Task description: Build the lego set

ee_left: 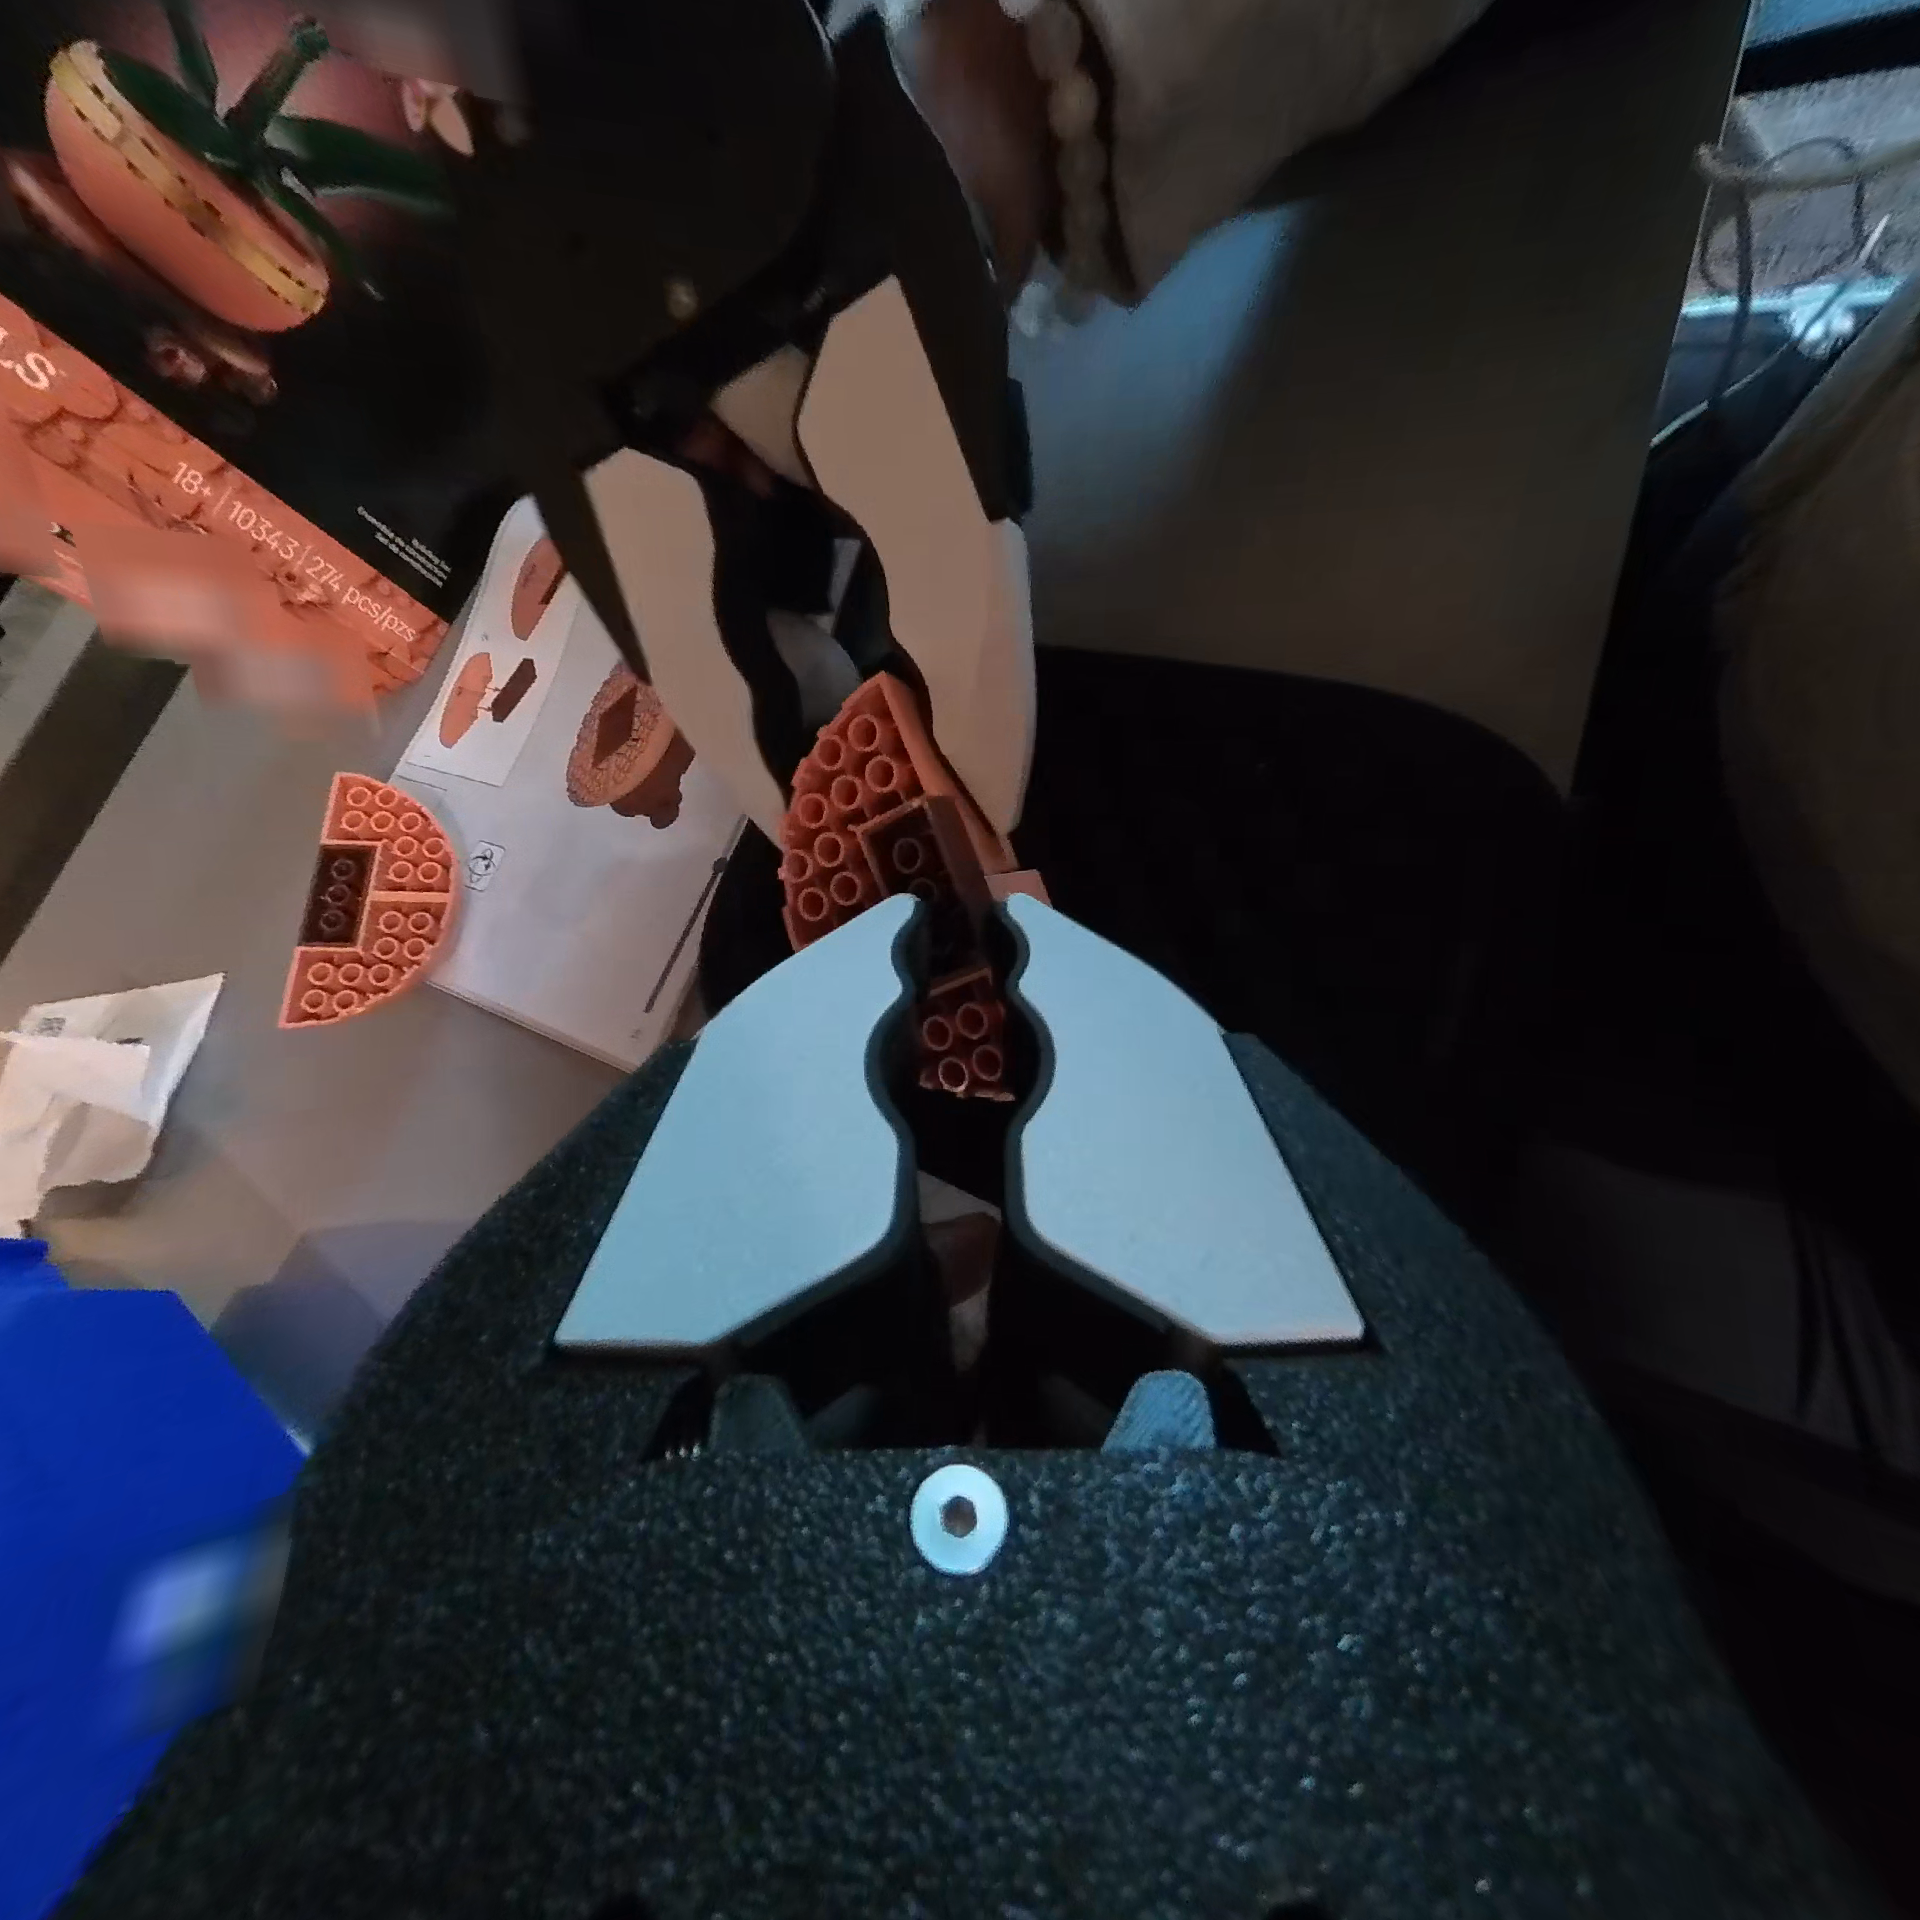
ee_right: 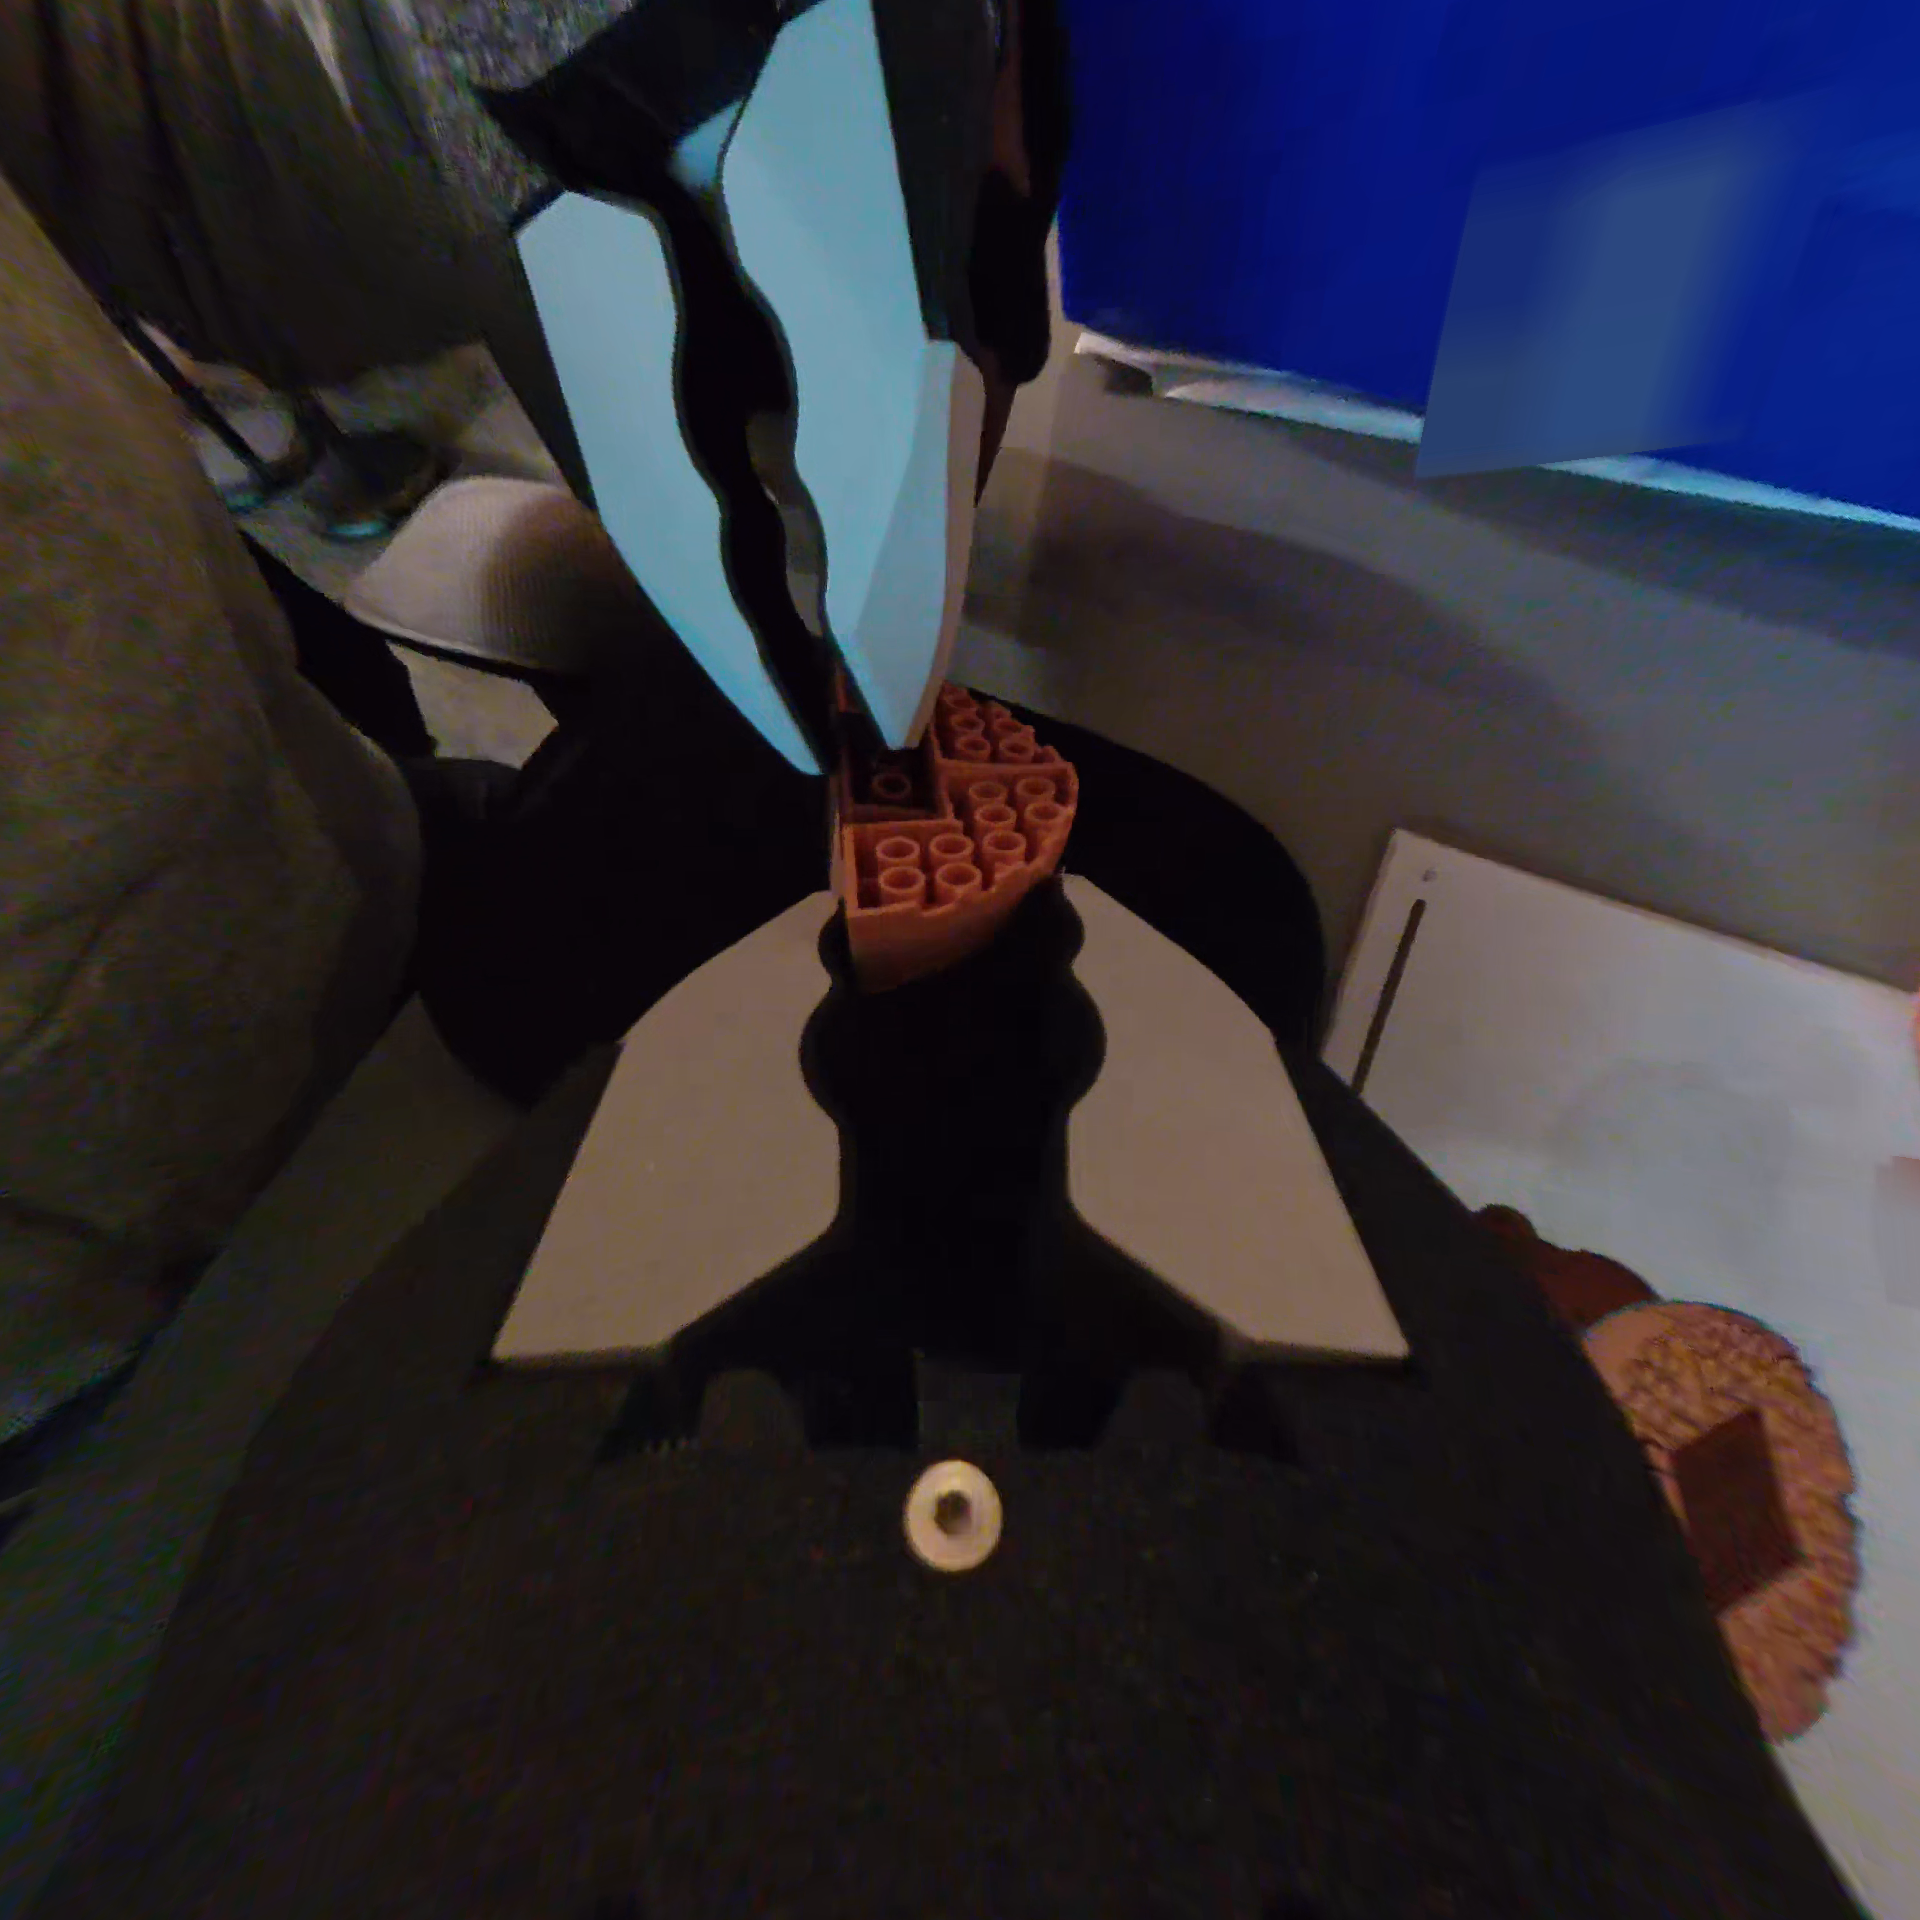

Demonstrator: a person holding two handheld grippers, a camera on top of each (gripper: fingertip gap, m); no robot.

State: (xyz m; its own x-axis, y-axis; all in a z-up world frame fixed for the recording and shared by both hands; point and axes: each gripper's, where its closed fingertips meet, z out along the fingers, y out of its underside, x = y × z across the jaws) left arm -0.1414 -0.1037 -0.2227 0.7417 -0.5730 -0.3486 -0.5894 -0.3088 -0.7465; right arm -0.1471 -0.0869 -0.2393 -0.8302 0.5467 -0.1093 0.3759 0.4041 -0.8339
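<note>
Carefully, I keep my left tool (ee_left: 961, 914) nearly closed on the dark brown studded plastic brick (ee_left: 961, 1039), while my right tool (ee_right: 951, 914), partly open, grips the salmon half-round studded plate (ee_right: 956, 842) off the bench (ee_left: 208, 852); aligning squarely matters.

half-round brick piece (ee_left: 366, 900) on table (ee_left: 187, 831) | left of booklet (ee_left: 582, 883) | box (ee_left: 208, 436) behind | crumpled paper (ee_left: 94, 1081) at left edge

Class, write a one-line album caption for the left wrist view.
Left gripper fingers clamp a brown brick against a salmon half-round assembly; a second half lies beside the booklet.
</note>
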